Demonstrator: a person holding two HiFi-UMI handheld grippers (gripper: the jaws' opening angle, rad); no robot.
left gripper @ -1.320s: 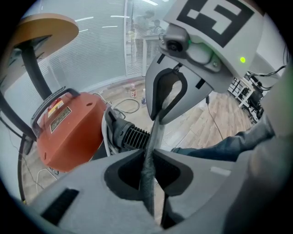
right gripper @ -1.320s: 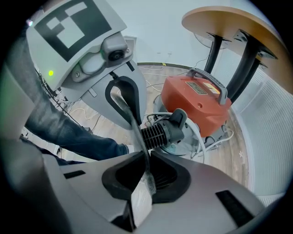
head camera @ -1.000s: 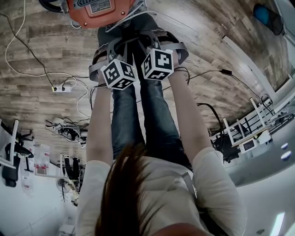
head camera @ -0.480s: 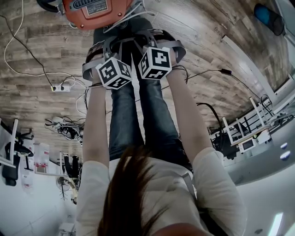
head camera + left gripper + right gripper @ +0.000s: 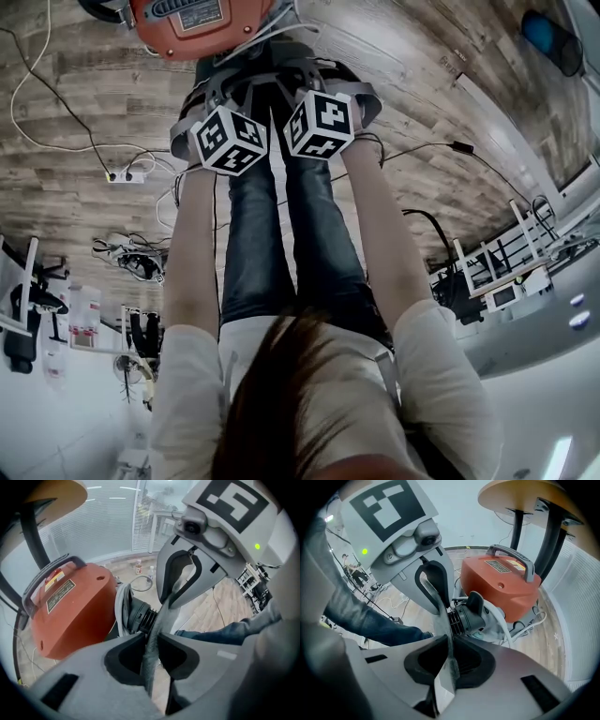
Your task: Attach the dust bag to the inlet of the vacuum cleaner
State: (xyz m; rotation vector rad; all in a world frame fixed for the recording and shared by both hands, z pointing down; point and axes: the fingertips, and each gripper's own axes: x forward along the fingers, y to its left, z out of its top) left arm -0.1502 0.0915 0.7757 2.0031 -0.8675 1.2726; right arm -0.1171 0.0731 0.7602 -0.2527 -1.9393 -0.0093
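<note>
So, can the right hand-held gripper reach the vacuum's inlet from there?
Probably yes: the inlet sits just beyond the right hand-held gripper, with only the bag it grips stretched in between.

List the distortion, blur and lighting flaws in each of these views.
Head view: strong fisheye bends the floorboards; the orange vacuum cleaner is cropped at the top edge. Left gripper view: the dust bag close to the lens is soft, and the window blinds look washed out. Right gripper view: dark vignetted corners, vacuum cleaner sharp, light even.
</note>
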